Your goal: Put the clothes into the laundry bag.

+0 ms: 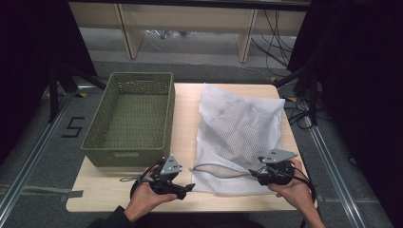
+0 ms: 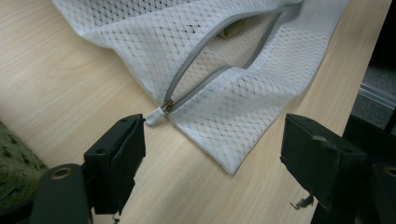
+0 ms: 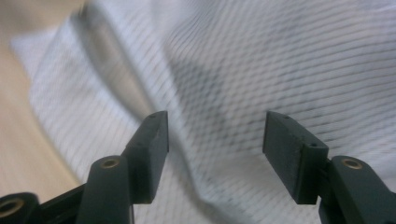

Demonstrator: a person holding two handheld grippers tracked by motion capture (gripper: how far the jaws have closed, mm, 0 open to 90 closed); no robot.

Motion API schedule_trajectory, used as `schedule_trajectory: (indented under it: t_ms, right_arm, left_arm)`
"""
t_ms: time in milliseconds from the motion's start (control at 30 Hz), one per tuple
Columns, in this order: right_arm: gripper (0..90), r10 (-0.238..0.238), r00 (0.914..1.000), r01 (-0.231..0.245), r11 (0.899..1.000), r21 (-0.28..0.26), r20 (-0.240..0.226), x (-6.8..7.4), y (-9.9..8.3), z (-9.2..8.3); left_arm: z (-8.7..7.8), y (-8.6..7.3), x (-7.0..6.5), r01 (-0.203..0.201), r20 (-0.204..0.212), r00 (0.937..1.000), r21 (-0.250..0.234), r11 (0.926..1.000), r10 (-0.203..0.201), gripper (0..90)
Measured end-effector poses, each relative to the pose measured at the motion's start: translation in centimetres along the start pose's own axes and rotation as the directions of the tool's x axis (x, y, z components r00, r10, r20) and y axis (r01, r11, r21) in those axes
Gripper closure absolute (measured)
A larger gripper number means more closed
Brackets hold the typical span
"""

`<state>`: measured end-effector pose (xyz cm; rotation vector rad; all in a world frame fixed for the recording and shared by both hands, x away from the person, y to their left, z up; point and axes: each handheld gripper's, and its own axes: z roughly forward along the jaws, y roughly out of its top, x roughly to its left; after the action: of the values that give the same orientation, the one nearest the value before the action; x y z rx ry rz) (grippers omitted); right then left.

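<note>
lying flat on the table [image 1: 109, 190], the mesh bag [image 1: 237, 133] has its half-open zipper [image 2: 205, 60] running between both spread, empty tongs; its pull [image 2: 164, 106] sits just ahead of the left tongs [image 2: 212, 154], nearer than the right tongs [image 3: 215, 149].

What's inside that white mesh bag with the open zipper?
Through the white mesh laundry bag a dark, shadowy shape shows, and a tan scrap peeks at the open grey zipper. The mesh covers the rest, so I can't identify it.

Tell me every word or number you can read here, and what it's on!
"5" in black tape on the grey floor, left of the table.
The green basket has a small panel on its near wall; any lettering there is too small to read.
Nothing readable on the white mesh bag.
</note>
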<state>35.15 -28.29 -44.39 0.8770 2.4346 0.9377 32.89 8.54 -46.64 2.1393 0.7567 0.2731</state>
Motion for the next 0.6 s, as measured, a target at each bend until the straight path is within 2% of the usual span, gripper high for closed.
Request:
schedule_trajectory:
  t_ms: [33, 67, 100, 133, 167, 200, 233, 267, 333, 367, 400, 433, 467, 500, 533, 567, 600]
  right_arm:
    - [40.6, 0.005, 0.9999, -0.004, 1.000, -0.028, 0.016, -0.2, 0.0, -0.3]
    - [40.4, 0.060, 0.9979, -0.059, 0.996, -0.067, 0.024, -0.3, -0.1, -0.8]
    - [40.0, 0.083, 0.9959, -0.080, 0.993, -0.091, 0.034, -0.5, -0.1, -1.0]
    - [39.7, 0.127, 0.9904, -0.118, 0.984, -0.132, 0.055, -0.7, -0.3, -1.4]
    - [39.7, 0.151, 0.9857, -0.139, 0.979, -0.149, 0.074, -0.9, -0.5, -1.6]
    - [39.4, 0.154, 0.9847, -0.140, 0.978, -0.155, 0.082, -1.0, -0.7, -1.7]
    - [38.8, 0.173, 0.9811, -0.159, 0.976, -0.151, 0.086, -1.1, -0.9, -1.8]
    - [38.3, 0.181, 0.9797, -0.167, 0.975, -0.144, 0.087, -1.2, -1.2, -1.8]
    - [38.1, 0.211, 0.9754, -0.201, 0.970, -0.136, 0.064, -1.1, -1.7, -1.7]
    - [38.0, 0.225, 0.9713, -0.214, 0.968, -0.129, 0.078, -0.9, -1.9, -1.9]
    - [37.8, 0.208, 0.9742, -0.196, 0.972, -0.130, 0.088, -1.0, -2.2, -2.0]
    - [37.6, 0.237, 0.9694, -0.228, 0.966, -0.121, 0.065, -0.7, -2.3, -2.0]
    - [37.3, 0.219, 0.9751, -0.213, 0.970, -0.119, 0.038, -0.8, -2.5, -2.1]
    - [37.2, 0.233, 0.9719, -0.228, 0.966, -0.121, 0.031, -0.7, -2.6, -2.2]
    - [37.2, 0.232, 0.9722, -0.227, 0.966, -0.124, 0.032, -0.5, -2.8, -2.2]
    - [37.0, 0.232, 0.9720, -0.226, 0.966, -0.127, 0.036, -0.2, -2.9, -2.3]
    - [36.7, 0.238, 0.9709, -0.233, 0.964, -0.127, 0.027, 0.0, -3.0, -2.3]
  left_arm:
    - [-0.2, -0.1, 0.1, -0.003, 0.001, 1.0000, -0.005, 1.0000, 0.003, 21.6]
    - [-0.2, -0.1, 0.1, -0.012, 0.005, 0.9999, -0.009, 0.9999, 0.012, 21.6]
    - [-0.4, -0.2, 0.0, -0.002, 0.002, 1.0000, -0.013, 0.9999, 0.002, 21.6]
    - [-0.5, -0.3, 0.1, 0.000, 0.007, 1.0000, -0.019, 0.9998, 0.001, 21.5]
    - [-0.6, -0.4, 0.1, -0.008, -0.006, 1.0000, -0.009, 0.9999, 0.008, 21.1]
    - [-0.7, -0.4, 0.3, -0.011, 0.005, 0.9999, -0.009, 0.9999, 0.011, 21.1]
    - [-0.8, -0.5, 0.1, 0.006, -0.006, 1.0000, -0.021, 0.9998, -0.006, 21.1]
    - [-0.8, -0.6, 0.1, 0.008, 0.000, 1.0000, -0.033, 0.9994, -0.008, 21.0]
    - [-1.3, -0.7, 0.1, -0.007, -0.013, 0.9999, -0.026, 0.9996, 0.007, 21.0]
    - [-1.4, -0.8, 0.0, -0.004, -0.007, 1.0000, -0.041, 0.9992, 0.003, 21.0]
    - [-1.6, -0.9, -0.1, -0.004, -0.006, 1.0000, -0.036, 0.9994, 0.004, 21.0]
    - [-1.7, -1.0, -0.2, 0.002, 0.007, 1.0000, -0.042, 0.9991, -0.001, 21.0]
    - [-1.8, -1.1, -0.3, -0.001, -0.004, 1.0000, -0.041, 0.9992, 0.001, 20.9]
    - [-1.8, -1.3, -0.4, 0.004, 0.003, 1.0000, -0.056, 0.9984, -0.004, 20.9]
    - [-1.9, -1.4, -0.3, -0.011, -0.005, 0.9999, -0.048, 0.9988, 0.011, 20.9]
    - [-1.9, -1.5, -0.6, 0.005, -0.003, 1.0000, -0.060, 0.9982, -0.005, 20.6]
    - [-2.1, -1.5, -0.5, -0.008, 0.001, 1.0000, -0.043, 0.9991, 0.009, 20.4]
